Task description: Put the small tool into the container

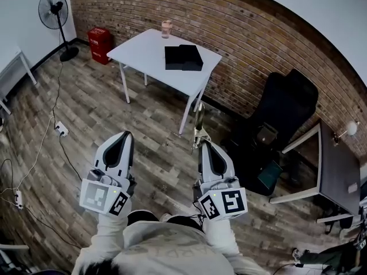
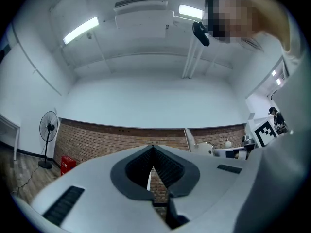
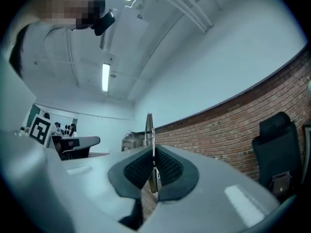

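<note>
My right gripper [image 1: 204, 145] is shut on a small, thin metal tool [image 1: 199, 126], which sticks up and forward out of the pads. In the right gripper view the tool [image 3: 149, 128] rises between the shut black pads [image 3: 167, 166] of the right gripper [image 3: 152, 152]. My left gripper [image 1: 127, 136] is shut with nothing between its pads, as the left gripper view [image 2: 153, 150] also shows. A black container [image 1: 183, 57] lies on a white table [image 1: 143, 53] well ahead of both grippers, across open wooden floor. Both grippers point upward toward the ceiling and brick wall.
A pink cup [image 1: 167, 28] stands at the table's far edge. A standing fan [image 1: 56, 10] and a red box [image 1: 100, 43] are at the back left. A black office chair [image 1: 284, 116] and a dark desk [image 1: 339, 173] are at the right. Cables and a power strip [image 1: 61, 129] lie on the floor at left.
</note>
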`<state>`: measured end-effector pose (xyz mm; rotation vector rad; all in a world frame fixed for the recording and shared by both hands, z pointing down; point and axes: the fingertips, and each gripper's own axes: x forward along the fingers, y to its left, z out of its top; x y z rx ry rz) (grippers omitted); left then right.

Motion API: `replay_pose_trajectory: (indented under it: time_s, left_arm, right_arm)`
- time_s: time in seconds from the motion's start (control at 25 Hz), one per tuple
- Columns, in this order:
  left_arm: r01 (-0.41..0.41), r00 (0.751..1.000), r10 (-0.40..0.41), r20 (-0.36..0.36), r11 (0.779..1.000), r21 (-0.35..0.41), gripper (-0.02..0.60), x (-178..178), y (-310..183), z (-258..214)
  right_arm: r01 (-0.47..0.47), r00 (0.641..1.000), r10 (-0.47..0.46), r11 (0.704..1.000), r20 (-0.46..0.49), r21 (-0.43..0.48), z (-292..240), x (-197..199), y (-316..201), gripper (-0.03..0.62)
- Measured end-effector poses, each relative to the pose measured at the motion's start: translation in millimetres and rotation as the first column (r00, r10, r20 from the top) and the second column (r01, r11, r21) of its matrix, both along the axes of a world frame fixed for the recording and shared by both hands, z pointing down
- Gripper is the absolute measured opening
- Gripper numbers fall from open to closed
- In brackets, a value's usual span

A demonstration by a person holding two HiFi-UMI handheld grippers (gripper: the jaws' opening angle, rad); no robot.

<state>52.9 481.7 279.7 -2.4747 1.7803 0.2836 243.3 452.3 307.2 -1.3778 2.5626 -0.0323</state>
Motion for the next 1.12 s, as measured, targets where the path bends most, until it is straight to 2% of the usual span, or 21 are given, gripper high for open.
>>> replay_pose_trajectory:
  time_s: [0.28,0.52,1.12]
  left_arm:
    - [0.01,1.0,-0.01,-0.004,1.0,-0.011,0.003,9,-9,6]
    - [-0.005,1.0,0.005,-0.01,1.0,-0.023,0.003,2,-40,15]
    - [-0.037,0.999,0.037,-0.006,0.999,-0.002,0.004,-54,-201,1]
  right_arm:
    - [0.007,1.0,-0.006,1.0,0.026,-0.027,10,9,-12,0.014]
    - [0.001,1.0,0.001,0.999,0.024,-0.044,19,2,-41,0.014]
    - [-0.037,0.999,0.037,0.999,0.021,-0.024,6,-53,-194,0.015]
